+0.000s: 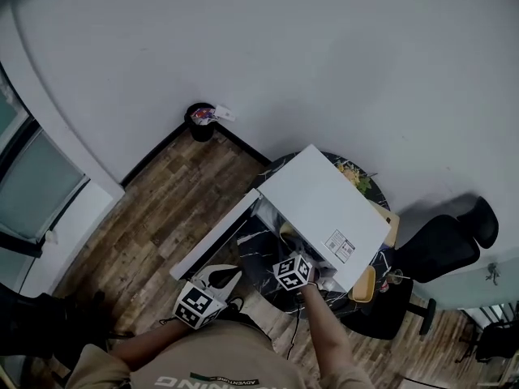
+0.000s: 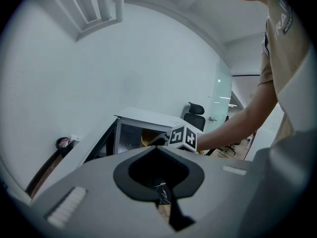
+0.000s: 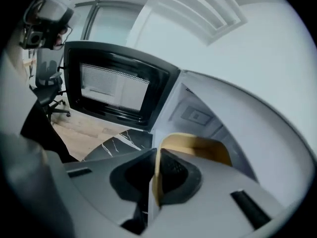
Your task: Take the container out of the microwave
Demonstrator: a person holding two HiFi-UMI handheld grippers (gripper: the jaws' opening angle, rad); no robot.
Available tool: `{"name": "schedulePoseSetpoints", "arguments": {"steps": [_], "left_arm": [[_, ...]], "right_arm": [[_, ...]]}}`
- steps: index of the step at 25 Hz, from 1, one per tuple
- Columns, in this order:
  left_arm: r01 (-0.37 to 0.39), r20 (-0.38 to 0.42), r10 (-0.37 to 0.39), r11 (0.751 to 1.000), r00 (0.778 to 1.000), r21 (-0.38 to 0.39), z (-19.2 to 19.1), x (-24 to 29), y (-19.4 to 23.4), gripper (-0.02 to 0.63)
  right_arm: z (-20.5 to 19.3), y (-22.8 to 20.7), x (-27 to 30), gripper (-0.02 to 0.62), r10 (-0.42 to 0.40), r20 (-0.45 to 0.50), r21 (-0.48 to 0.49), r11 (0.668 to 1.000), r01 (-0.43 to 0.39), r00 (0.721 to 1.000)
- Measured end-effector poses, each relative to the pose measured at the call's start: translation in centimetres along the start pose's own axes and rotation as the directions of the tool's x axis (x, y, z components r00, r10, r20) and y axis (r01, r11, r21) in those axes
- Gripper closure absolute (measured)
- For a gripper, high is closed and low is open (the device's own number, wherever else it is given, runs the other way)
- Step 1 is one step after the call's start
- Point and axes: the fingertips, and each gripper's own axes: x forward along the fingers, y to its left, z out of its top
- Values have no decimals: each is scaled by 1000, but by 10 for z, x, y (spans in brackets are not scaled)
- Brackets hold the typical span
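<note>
A white microwave [image 1: 324, 209] stands on a dark marble table [image 1: 263, 278] with its door [image 1: 215, 233] swung open to the left. Inside it sits a yellow container [image 3: 198, 150], also visible as a yellow patch in the left gripper view [image 2: 147, 138]. My right gripper [image 3: 154, 152] reaches into the cavity, shut on the container's near rim; in the head view its marker cube [image 1: 293, 271] is at the microwave's mouth. My left gripper [image 1: 220, 275] hangs in front of the open door, shut with nothing in it, pointing at the microwave [image 2: 143, 119].
A black bin [image 1: 200, 120] with rubbish stands by the wall on the wooden floor. A black office chair [image 1: 446, 245] is to the right of the table. A dish of food [image 1: 354, 175] lies behind the microwave and a yellow item [image 1: 365, 284] to its right.
</note>
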Motion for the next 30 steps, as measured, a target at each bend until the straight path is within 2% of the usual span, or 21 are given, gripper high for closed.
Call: {"name": "schedulePoseSetpoints", "arguments": {"steps": [5, 10, 18, 26, 30], "left_arm": [[23, -10, -23, 1000, 1000, 12, -1, 0, -6, 604], [25, -11, -25, 999, 1000, 21, -1, 1, -7, 604], [6, -48, -5, 1000, 999, 12, -14, -2, -10, 604], [-12, -60, 13, 1000, 998, 25, -19, -3, -14, 604], [10, -47, -8, 999, 999, 45, -15, -4, -20, 604]], "right_arm": [[9, 19, -19, 592, 12, 33, -39, 999, -10, 999], [17, 35, -37, 592, 23, 73, -22, 1000, -22, 997], [23, 65, -69, 592, 71, 134, 50, 996, -78, 988], [35, 84, -103, 592, 72, 197, 131, 986, -99, 978], [45, 92, -129, 592, 51, 223, 176, 980, -92, 974]]}}
